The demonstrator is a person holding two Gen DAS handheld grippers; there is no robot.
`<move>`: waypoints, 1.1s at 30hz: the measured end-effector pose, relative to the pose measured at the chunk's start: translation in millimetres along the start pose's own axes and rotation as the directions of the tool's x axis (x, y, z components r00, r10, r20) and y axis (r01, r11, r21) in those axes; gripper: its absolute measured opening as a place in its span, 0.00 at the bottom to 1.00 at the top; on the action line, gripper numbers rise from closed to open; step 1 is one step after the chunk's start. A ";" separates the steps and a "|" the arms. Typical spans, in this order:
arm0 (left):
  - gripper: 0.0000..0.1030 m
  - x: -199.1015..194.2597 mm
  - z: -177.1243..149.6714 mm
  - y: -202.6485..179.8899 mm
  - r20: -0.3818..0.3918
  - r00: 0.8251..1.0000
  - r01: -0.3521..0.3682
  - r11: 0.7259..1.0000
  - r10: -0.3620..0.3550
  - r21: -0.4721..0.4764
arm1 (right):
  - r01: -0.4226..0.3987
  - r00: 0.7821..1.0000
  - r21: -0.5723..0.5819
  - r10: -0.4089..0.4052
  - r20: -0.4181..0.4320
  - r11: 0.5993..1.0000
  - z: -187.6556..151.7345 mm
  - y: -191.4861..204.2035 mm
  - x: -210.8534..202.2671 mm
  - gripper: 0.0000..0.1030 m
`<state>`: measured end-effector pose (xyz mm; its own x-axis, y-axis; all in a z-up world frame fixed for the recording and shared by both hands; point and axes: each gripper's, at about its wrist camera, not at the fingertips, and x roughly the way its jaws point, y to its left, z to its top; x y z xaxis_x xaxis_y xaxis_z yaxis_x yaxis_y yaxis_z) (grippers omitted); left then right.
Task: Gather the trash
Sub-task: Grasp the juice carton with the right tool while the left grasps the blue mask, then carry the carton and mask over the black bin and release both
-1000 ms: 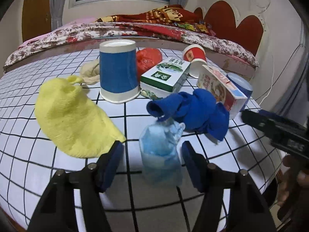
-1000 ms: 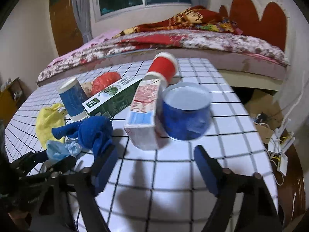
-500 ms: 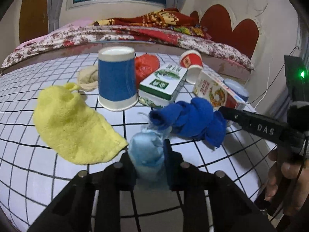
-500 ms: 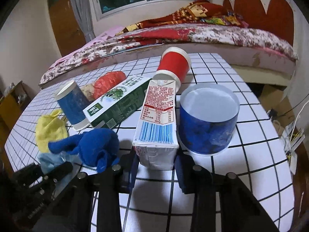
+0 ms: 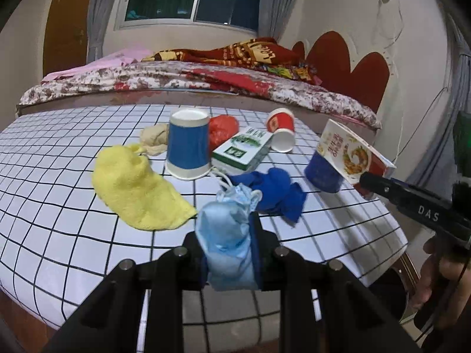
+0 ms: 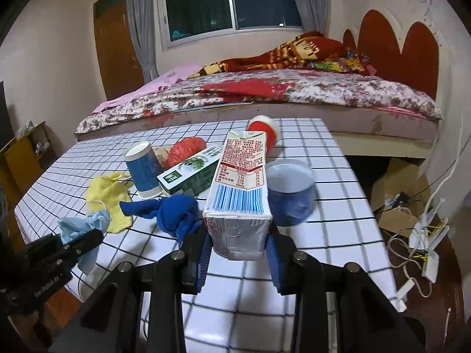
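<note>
While the left wrist camera looks down over the table, the left gripper (image 5: pixel 226 244) is clamped tight on a crumpled light-blue face mask (image 5: pixel 225 235), which fills the narrow gap between the two pads and bulges out above them, clear of the tabletop. The mask's long axis runs up and away from the camera, its white ear loops (image 5: pixel 223 181) trailing at the far tip. Beyond it on the white cloth with a black grid (image 5: pixel 59 176) lie a yellow cloth (image 5: pixel 132 191), a blue sock (image 5: pixel 273 191), an upside-down blue paper cup (image 5: pixel 188 150), a green box (image 5: pixel 244 151) and a tipped red cup (image 5: pixel 281 129). At the right edge the other gripper's finger presses on a printed carton.

In the right wrist view, the right gripper (image 6: pixel 238 253) holds that milk carton (image 6: pixel 241 188) by its near, bottom end, a pad pressed to each side. The carton is lifted off the table, its long axis pointing away from the camera and tilted upward, gable end farthest. A low blue tub (image 6: pixel 290 194) sits just right of it. Behind the table stand a bed (image 6: pixel 265 94) with a floral cover, a red scalloped headboard (image 6: pixel 397 41), a dark window (image 6: pixel 229 0) and a wooden door (image 6: pixel 114 50); cables (image 6: pixel 418 244) lie on the floor at right.
</note>
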<state>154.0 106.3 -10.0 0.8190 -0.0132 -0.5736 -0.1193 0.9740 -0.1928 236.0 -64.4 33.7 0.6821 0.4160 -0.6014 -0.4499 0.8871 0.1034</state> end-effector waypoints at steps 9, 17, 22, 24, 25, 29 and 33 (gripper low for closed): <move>0.24 -14.4 -2.7 -34.8 0.016 0.998 0.054 0.998 -0.054 0.045 | 0.080 0.997 -0.013 -0.080 0.021 0.997 -17.3 -31.4 -46.7 0.35; 0.24 -9.7 -7.7 -81.7 -0.008 0.992 0.125 0.987 -0.124 0.103 | 0.163 0.986 0.025 -0.164 0.026 0.986 -34.6 -76.5 -81.6 0.35; 0.23 -6.7 -13.2 -114.3 -0.024 0.985 0.173 0.973 -0.171 0.151 | 0.209 0.977 0.068 -0.211 0.023 0.976 -46.1 -104.8 -99.4 0.35; 0.23 -5.4 -16.5 -127.2 -0.034 0.982 0.190 0.968 -0.187 0.166 | 0.222 0.974 0.082 -0.224 0.022 0.972 -49.7 -112.9 -105.1 0.35; 0.23 -4.9 -17.9 -132.1 -0.038 0.980 0.198 0.965 -0.194 0.172 | 0.228 0.973 0.088 -0.230 0.022 0.970 -51.5 -117.7 -108.0 0.35; 0.23 -3.3 -23.5 -152.0 -0.055 0.974 0.228 0.953 -0.221 0.198 | 0.247 0.968 0.109 -0.251 0.020 0.963 -58.6 -131.5 -118.3 0.35; 0.23 -3.6 -27.8 -169.9 -0.069 0.967 0.254 0.942 -0.245 0.221 | 0.262 0.964 0.116 -0.265 0.014 0.958 -65.2 -140.5 -125.4 0.35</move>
<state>155.8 -65.4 2.7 0.7826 -0.2669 -0.5624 0.2199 0.9637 -0.1513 176.0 -254.3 42.9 0.7851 0.1688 -0.5959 -0.1858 0.9820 0.0335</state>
